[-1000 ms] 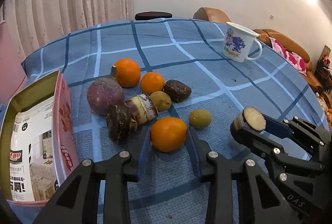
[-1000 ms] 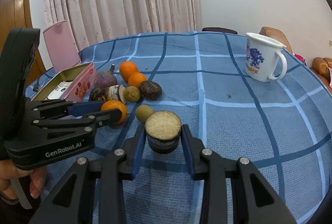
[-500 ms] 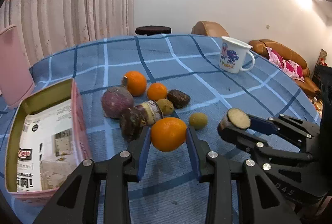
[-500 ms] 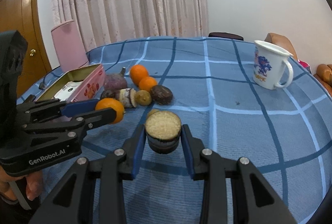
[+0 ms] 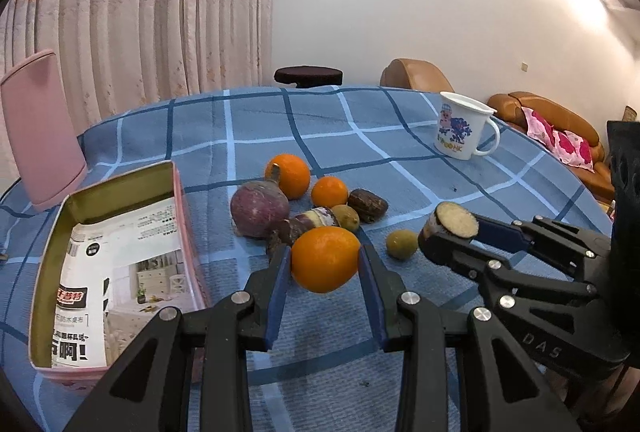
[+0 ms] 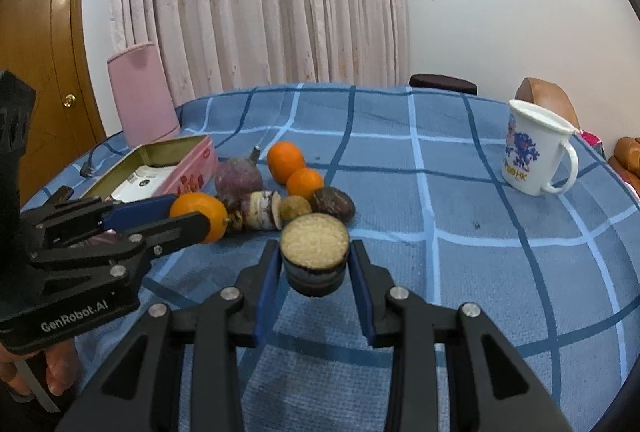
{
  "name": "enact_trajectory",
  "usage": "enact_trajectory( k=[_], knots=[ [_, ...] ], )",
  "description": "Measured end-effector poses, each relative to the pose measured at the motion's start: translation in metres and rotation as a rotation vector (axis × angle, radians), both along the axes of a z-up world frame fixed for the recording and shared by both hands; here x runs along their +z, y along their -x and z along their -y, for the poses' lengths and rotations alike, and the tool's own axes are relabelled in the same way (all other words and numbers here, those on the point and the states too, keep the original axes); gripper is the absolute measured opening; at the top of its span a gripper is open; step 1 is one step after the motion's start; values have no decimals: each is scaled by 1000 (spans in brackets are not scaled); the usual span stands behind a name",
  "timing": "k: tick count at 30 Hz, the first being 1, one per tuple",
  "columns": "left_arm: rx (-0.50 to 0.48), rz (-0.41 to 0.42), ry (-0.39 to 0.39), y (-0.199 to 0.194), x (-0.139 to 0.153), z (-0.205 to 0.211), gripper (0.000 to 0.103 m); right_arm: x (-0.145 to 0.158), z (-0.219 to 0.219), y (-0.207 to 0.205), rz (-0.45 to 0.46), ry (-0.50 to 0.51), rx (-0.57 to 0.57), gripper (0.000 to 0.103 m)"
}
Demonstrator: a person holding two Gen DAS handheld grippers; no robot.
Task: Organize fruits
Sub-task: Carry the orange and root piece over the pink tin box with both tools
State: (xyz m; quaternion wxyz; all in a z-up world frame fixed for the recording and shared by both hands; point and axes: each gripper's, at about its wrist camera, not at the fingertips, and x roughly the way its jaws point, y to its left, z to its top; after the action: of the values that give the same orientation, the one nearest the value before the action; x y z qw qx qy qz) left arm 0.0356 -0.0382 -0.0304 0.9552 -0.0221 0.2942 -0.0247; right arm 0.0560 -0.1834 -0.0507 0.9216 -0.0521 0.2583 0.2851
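Observation:
My left gripper [image 5: 325, 264] is shut on an orange [image 5: 325, 258] and holds it above the blue checked tablecloth; it also shows in the right wrist view [image 6: 188, 214]. My right gripper [image 6: 314, 264] is shut on a cut dark root piece [image 6: 314, 254] with a pale top, also seen in the left wrist view [image 5: 450, 228]. On the cloth lie two oranges [image 5: 294, 174], a purple round root [image 5: 259, 208], a cut taro piece [image 5: 316, 220], a brown fruit [image 5: 367, 205] and two small green-brown fruits [image 5: 401, 244]. An open pink tin [image 5: 112, 256] stands at the left.
A white mug [image 6: 534, 152] with a cartoon print stands at the far right of the table. The pink tin lid [image 5: 40, 128] leans upright behind the tin. A dark stool [image 5: 308, 76] and brown sofas [image 5: 548, 120] stand beyond the table edge.
Both grippers have risen with their loads, the orange and the root piece now higher over the cloth. The fruits on the cloth have not moved.

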Motion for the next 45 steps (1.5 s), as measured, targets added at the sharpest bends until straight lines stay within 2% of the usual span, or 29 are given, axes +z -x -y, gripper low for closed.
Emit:
enact_trajectory(
  k=[13, 29, 38, 45],
  knots=[
    [42, 63, -29, 10, 10, -10, 36, 11, -13, 4, 50, -5, 18, 37],
    [105, 95, -35, 17, 17, -32, 36, 25, -38, 8, 100, 9, 66, 37],
    [186, 106, -41, 22, 25, -60, 36, 52, -76, 15, 175, 25, 143, 37],
    [257, 98, -42, 26, 25, -89, 36, 62, -113, 19, 200, 36, 210, 37]
  ],
)
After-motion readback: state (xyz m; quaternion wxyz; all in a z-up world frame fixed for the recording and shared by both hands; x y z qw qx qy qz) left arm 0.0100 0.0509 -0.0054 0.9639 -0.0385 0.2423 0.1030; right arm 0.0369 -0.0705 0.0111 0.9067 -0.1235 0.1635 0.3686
